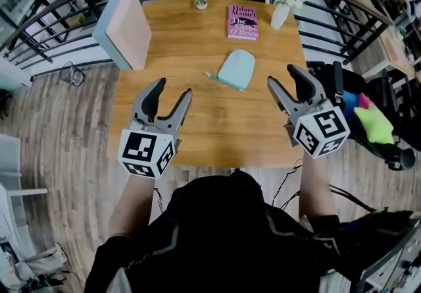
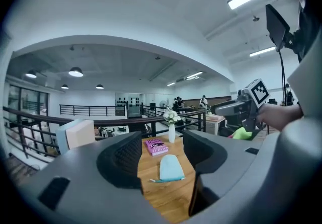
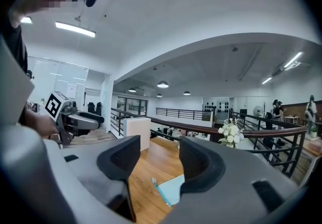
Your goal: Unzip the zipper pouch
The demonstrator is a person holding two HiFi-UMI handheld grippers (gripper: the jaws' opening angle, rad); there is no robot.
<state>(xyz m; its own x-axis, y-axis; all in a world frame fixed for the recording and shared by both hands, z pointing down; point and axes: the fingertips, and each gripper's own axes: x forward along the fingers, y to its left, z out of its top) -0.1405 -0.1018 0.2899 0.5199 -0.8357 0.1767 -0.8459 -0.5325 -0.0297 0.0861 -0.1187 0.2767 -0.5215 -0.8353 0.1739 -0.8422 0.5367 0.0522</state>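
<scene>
Head view: the pouch [image 1: 236,68] lies flat on the table [image 1: 197,130], near its middle, with a book [image 1: 242,22] and a vase [image 1: 281,14] beyond it. The left gripper [image 1: 174,87] and right gripper [image 1: 281,74] hover on either side of the pouch, clear of it.

Left gripper view: the jaws stand apart and hold nothing. The pouch lies farther off on the table, in line with the gap.

Right gripper view: the jaws are spread and empty. A corner of the pouch shows low between them, untouched.
</scene>
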